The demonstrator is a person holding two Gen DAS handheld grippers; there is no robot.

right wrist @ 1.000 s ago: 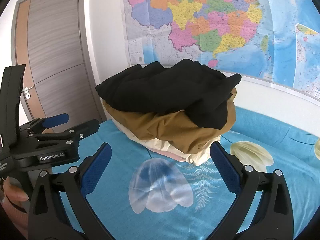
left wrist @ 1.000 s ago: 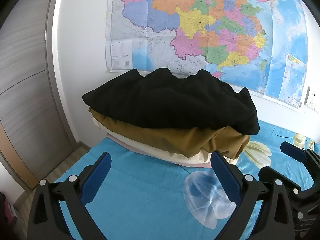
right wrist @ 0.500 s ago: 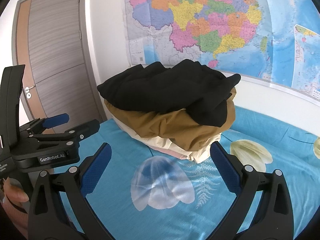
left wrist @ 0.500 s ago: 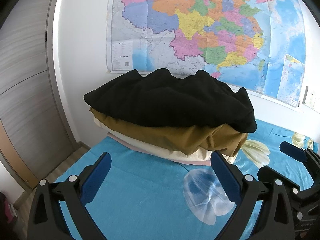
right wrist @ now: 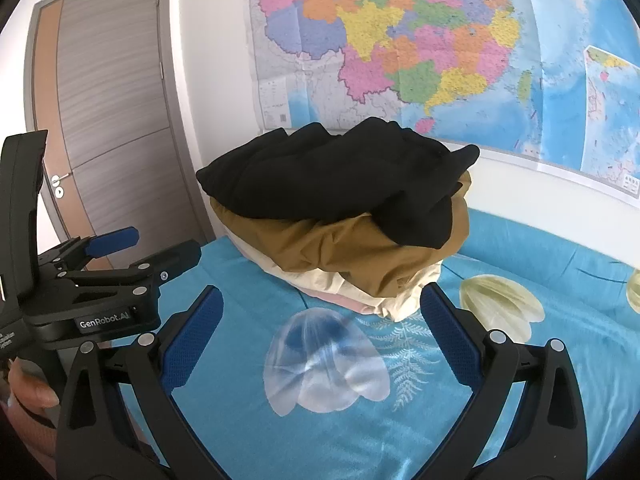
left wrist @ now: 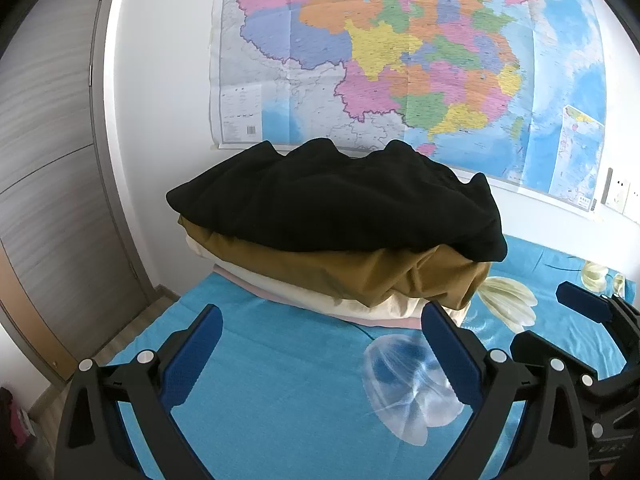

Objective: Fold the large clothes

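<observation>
The pile of clothes (left wrist: 340, 240), black garment on top, lies on the blue flower-print bed sheet (left wrist: 280, 380) against the white wall, below a map (left wrist: 400, 60). A grey door (right wrist: 112, 100) stands left. Both the left gripper (left wrist: 320, 348) and the right gripper (right wrist: 320, 332) hover before the pile, fingers apart and empty.

- black garment (left wrist: 340, 204) on top of the pile
- mustard-brown one (left wrist: 360, 276) under it, then cream (right wrist: 332, 280), then pink
- turquoise bedsheet (left wrist: 280, 380) with pale flower prints
- multicoloured wall map (right wrist: 420, 40)
- black grippers, blue pads (left wrist: 192, 356)
</observation>
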